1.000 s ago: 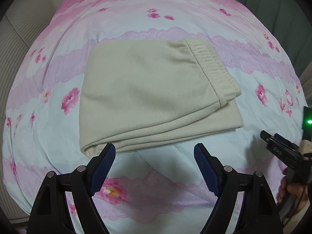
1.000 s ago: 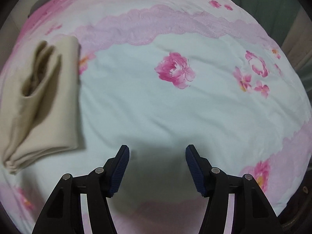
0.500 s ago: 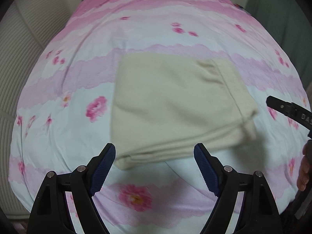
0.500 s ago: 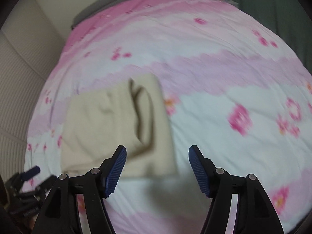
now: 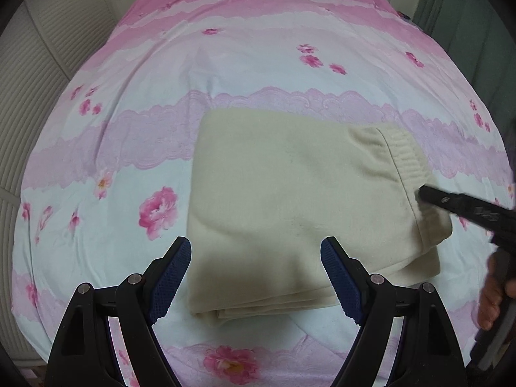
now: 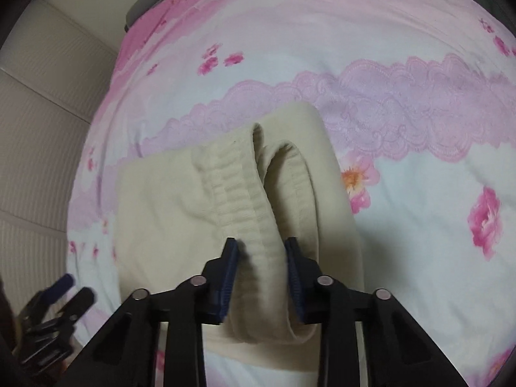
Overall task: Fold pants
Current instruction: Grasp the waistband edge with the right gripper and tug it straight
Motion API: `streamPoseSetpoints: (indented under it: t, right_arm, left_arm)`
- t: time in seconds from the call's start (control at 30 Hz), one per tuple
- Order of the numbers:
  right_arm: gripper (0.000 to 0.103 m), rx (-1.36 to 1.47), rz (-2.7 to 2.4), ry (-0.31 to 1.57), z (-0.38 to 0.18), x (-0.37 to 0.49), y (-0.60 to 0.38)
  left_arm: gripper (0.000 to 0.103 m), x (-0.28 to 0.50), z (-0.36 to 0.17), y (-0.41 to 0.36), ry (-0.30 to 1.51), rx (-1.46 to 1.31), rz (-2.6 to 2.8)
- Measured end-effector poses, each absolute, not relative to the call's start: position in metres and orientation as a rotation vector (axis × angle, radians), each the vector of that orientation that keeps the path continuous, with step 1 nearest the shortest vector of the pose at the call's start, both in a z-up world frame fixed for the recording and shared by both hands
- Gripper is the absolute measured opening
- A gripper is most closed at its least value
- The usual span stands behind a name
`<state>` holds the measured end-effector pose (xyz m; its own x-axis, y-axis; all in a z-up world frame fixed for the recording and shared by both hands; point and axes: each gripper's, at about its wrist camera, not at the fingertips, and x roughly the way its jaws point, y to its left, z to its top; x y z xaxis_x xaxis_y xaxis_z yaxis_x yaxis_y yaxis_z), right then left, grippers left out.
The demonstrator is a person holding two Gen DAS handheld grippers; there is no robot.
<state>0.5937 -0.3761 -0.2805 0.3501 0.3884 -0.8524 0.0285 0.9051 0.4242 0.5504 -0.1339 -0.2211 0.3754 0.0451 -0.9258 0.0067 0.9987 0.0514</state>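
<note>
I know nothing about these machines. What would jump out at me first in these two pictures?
A folded pair of cream pants lies in the middle of a bed covered by a pink floral bedspread. The right gripper has its blue-padded fingers on either side of the ribbed waistband at the stack's right end. The left gripper hangs wide open over the near edge, holding nothing.

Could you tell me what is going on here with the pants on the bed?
A person is folding cream pants on a pink floral bedspread. The right gripper has its jaws around the ribbed waistband, not fully closed. The left gripper hovers open over the near folded edge, holding nothing.
</note>
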Motion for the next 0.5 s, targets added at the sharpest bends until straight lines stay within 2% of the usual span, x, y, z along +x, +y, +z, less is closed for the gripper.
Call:
streamPoseSetpoints:
  t: [0.1, 0.2, 0.23, 0.3, 0.5]
  right_arm:
    - [0.024, 0.434, 0.294, 1.137, -0.264, 0.585, -0.374]
    - [0.024, 0.446, 0.342, 1.159, -0.268, 0.592, -0.365]
    - [0.021, 0.419, 0.326, 1.18, -0.275, 0.598, -0.361]
    - [0.011, 0.404, 0.297, 1.222, -0.285, 0.606, -0.359]
    - [0.006, 0.522, 0.213, 1.177, -0.27, 0.586, -0.389]
  left_arm:
    - [0.083, 0.555, -0.226, -0.137, 1.204, 0.054, 0.011]
    - [0.083, 0.559, -0.23, -0.14, 1.224, 0.042, 0.001]
    - [0.083, 0.56, -0.23, -0.141, 1.225, 0.047, 0.0]
    - [0.083, 0.561, -0.229, -0.143, 1.222, 0.053, -0.004]
    - [0.083, 0.559, -0.225, -0.14, 1.213, 0.046, -0.002]
